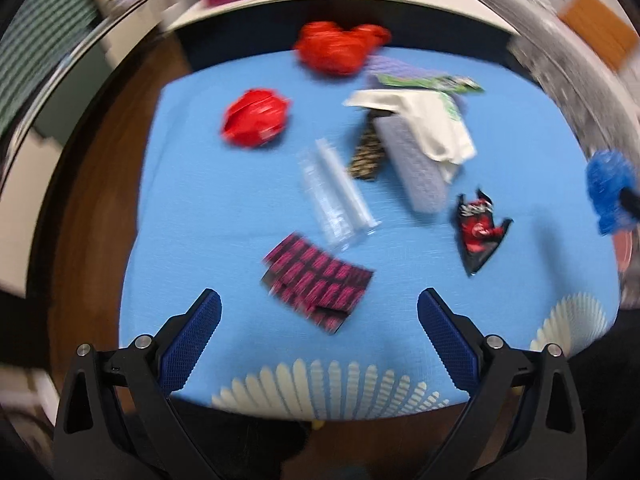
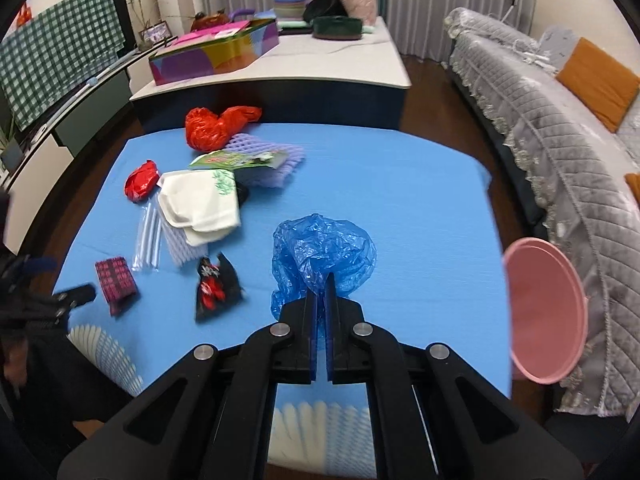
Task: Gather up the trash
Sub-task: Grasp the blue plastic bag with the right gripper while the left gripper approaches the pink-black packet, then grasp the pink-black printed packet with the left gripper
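Note:
Trash lies scattered on a blue tablecloth. My left gripper is open, hovering just short of a pink-and-black wrapper. Beyond it lie a clear plastic sleeve, a crumpled red wrapper, a black-and-red wrapper, a white foam net and a white folded piece. My right gripper is shut on the edge of a crumpled blue plastic bag, which bulges past the fingertips. The left gripper shows blurred at the left edge of the right wrist view.
A pink basin is at the table's right edge. A red plastic bag and a green packet lie at the far side. Behind stands a white counter with boxes; a grey sofa runs along the right.

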A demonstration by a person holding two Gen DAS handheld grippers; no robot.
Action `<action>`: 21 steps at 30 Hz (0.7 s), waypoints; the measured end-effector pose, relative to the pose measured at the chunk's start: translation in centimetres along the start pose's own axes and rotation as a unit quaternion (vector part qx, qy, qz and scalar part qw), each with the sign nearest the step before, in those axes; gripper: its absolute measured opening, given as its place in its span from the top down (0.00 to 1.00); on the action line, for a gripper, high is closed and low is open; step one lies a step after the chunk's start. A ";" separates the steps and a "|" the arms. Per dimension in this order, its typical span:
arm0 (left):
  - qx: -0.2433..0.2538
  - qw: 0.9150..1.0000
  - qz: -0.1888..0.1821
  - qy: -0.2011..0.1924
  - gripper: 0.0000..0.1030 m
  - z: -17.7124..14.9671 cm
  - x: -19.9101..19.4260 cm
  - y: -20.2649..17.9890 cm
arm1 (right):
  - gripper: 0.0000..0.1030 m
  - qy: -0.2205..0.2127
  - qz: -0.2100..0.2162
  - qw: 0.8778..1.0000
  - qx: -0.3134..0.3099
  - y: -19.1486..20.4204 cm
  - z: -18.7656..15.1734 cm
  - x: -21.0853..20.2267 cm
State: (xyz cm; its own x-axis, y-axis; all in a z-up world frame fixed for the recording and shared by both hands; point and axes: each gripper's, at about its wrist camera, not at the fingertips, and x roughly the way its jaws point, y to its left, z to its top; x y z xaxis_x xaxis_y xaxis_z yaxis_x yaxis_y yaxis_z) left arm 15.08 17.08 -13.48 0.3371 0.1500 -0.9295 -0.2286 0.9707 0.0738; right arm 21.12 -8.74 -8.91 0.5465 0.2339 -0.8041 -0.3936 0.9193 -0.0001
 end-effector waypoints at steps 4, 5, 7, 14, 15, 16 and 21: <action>0.100 0.994 -0.023 0.045 0.07 1.4 2.9 -2.1 | 0.97 -0.011 -0.003 1.000 0.022 -1.7 -1.0 0.0; 0.112 0.992 -0.015 0.050 0.07 1.7 3.6 -2.3 | 0.97 -0.009 -0.001 1.000 0.026 -1.9 -1.1 0.2; 0.129 0.989 -0.012 0.067 0.07 2.0 5.1 -2.3 | 0.97 -0.003 0.005 0.999 0.034 -2.4 -1.3 0.8; 0.119 0.986 0.009 0.120 0.07 2.9 9.4 -1.5 | 0.97 -0.004 0.015 0.998 0.059 -4.1 -1.1 1.1; 0.104 0.987 0.001 0.123 0.07 3.3 9.6 -1.1 | 0.97 -0.005 0.015 0.998 0.061 -4.2 -1.0 1.0; 0.092 0.987 -0.004 0.129 0.07 3.5 9.8 -0.8 | 0.97 -0.007 0.015 0.998 0.062 -4.2 -1.0 1.0; 0.050 0.991 -0.034 0.119 0.23 3.4 9.0 0.1 | 0.97 -0.006 0.010 0.998 0.061 -4.4 -1.3 1.0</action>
State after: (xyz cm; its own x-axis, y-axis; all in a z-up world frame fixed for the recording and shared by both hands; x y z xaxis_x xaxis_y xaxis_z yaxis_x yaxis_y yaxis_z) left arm 21.15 19.18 -20.62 0.1207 0.0458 -0.9916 -0.1176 0.9926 0.0315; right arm 22.47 -12.90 -10.50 0.5476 0.2559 -0.7966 -0.3123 0.9458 0.0891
